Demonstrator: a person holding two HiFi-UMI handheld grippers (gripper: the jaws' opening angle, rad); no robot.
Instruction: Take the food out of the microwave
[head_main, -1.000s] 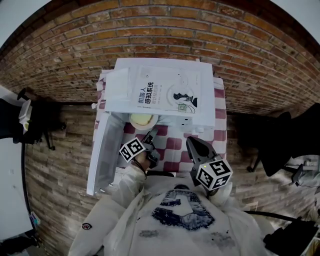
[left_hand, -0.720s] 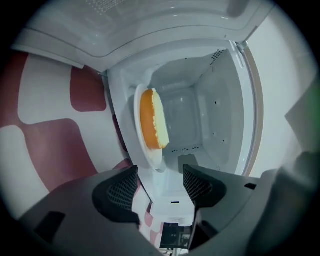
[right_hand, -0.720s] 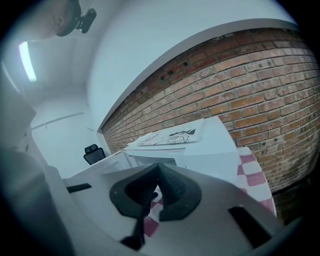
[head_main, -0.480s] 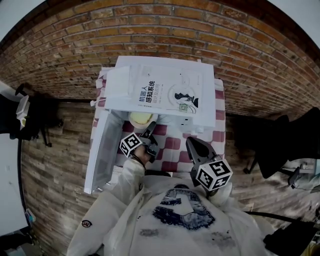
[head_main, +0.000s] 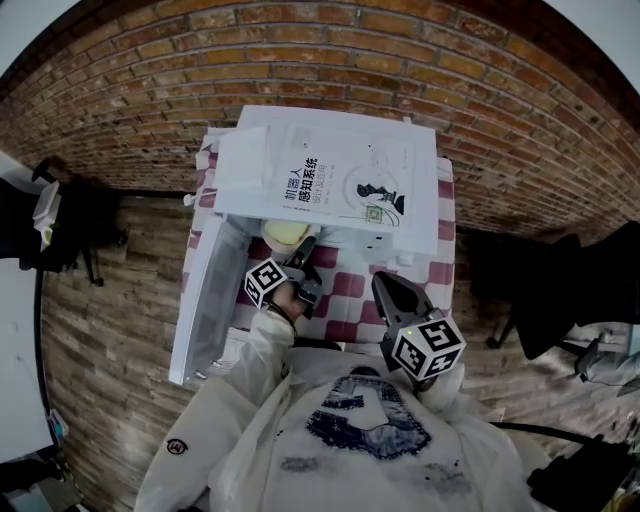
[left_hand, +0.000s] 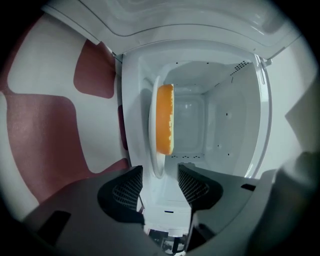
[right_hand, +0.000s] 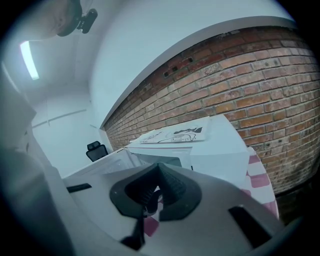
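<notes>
A white microwave (head_main: 420, 215) stands on the checked cloth with its door (head_main: 205, 310) swung open to the left. At its mouth a white plate (left_hand: 154, 150) carries a round yellow-orange food (left_hand: 165, 119), also seen as the food (head_main: 285, 232) from above. My left gripper (left_hand: 160, 175) reaches in with the plate's rim between its jaws. They have just been closing, and gaps still show beside both pads, so it is open. My right gripper (head_main: 385, 290) hangs back over the cloth, shut and empty, its tips (right_hand: 159, 170) meeting.
A printed sheet (head_main: 335, 185) lies on the microwave's top. The red-and-white checked cloth (head_main: 345, 290) covers the small table. Brick surrounds it. Black chairs stand at the left (head_main: 60, 225) and right (head_main: 560, 290).
My left gripper has advanced to the microwave's mouth and rolled, and its jaws have narrowed around the plate's rim. The right gripper has stayed put.
</notes>
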